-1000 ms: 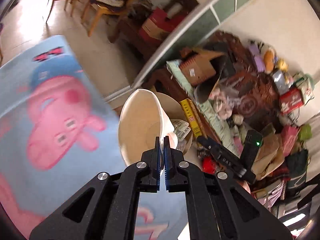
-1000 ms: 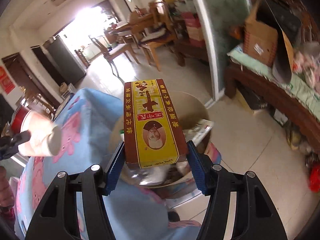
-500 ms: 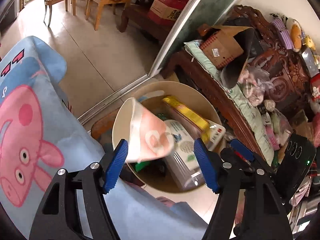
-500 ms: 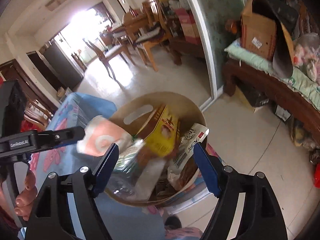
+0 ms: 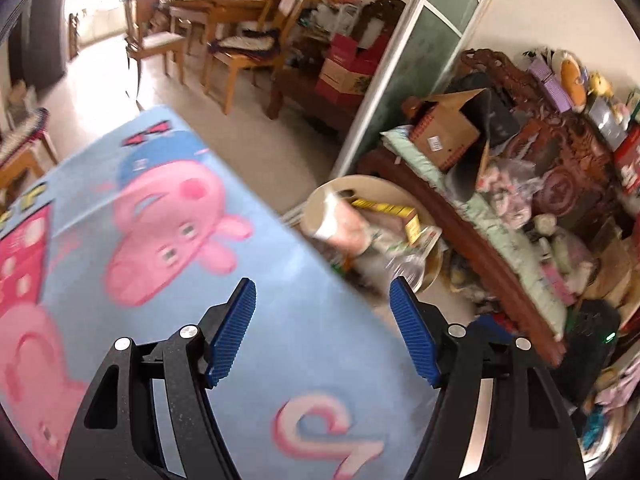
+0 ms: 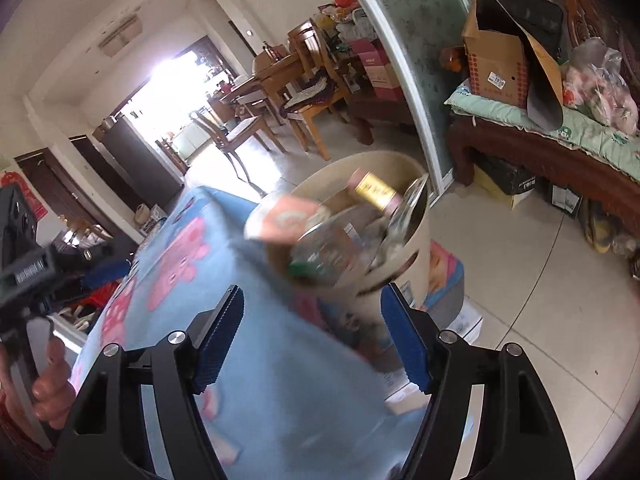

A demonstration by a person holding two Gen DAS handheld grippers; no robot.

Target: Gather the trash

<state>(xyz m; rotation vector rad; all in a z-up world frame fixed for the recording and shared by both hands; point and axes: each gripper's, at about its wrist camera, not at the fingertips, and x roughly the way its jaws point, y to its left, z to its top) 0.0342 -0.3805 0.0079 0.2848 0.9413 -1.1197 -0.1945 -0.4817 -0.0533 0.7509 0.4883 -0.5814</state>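
With paper cup (image 5: 340, 226) and yellow box (image 6: 376, 190) lying in the bin (image 6: 416, 248), hovering empty: left gripper (image 5: 322, 330) wide, right gripper (image 6: 312, 340) narrowing slightly.

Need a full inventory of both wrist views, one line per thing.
bin: 1, beige, on the floor past the cloth's edge, full of trash
paper cup: 1, white and pink, on its side at the bin's rim
yellow box: 1, yellow and red, sticking up inside the bin
cloth: 1, light blue with pink cartoon pigs, under both grippers
cardboard box: 1, brown, open, on the bench
bench: 1, dark wood, green pad, against the wall
chairs: several, light wood, around the far table
left gripper: black, blue pads, jaws apart, nothing between
right gripper: black, blue pads, jaws closing, nothing between
hand: 1, on the left gripper's handle
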